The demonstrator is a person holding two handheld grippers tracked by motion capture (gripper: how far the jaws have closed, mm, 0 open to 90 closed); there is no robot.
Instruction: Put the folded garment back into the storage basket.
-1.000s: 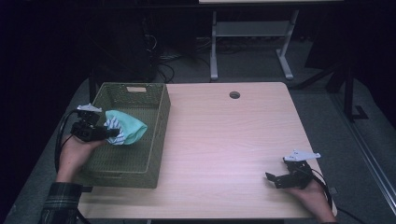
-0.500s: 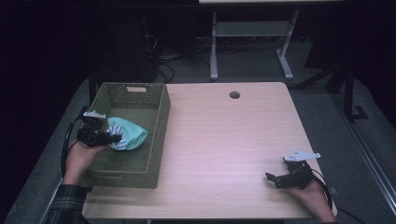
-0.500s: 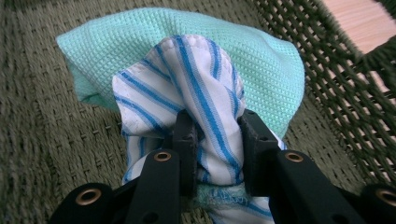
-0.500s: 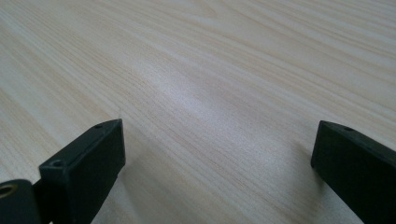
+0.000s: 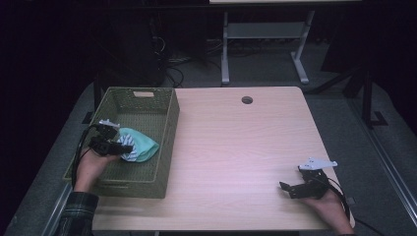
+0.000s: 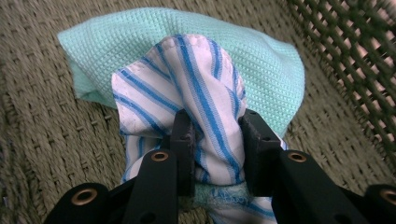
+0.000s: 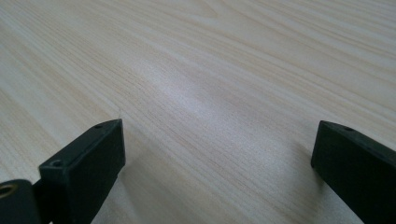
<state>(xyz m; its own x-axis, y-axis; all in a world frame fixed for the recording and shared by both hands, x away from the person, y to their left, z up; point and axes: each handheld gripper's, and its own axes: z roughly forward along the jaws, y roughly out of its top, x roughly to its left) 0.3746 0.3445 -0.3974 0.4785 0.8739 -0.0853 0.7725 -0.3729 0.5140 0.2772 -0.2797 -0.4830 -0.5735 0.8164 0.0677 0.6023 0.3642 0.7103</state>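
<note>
A white cloth with blue stripes (image 6: 187, 79) is bunched together with a teal waffle-weave cloth (image 6: 261, 56) on the floor of the green woven basket (image 6: 46, 140). My left gripper (image 6: 215, 126) is shut on a fold of the striped cloth. From above, that left gripper (image 5: 125, 147) sits low inside the basket (image 5: 169, 128) at the table's left, with the teal cloth (image 5: 146, 145) just to its right. My right gripper (image 5: 286, 191) rests open on the bare wood at the front right. In its own view the right gripper (image 7: 217, 140) has only tabletop between its wide-set jaws.
The light wooden table (image 5: 236, 147) has a round cable hole (image 5: 247, 100) near its far edge. A metal stand (image 5: 265, 34) and cables lie on the dark floor beyond the table. The basket's near wall stands close to the table's front left edge.
My left gripper has sunk into the basket with the cloth bundle and come a little toward the person. The right gripper has not moved.
</note>
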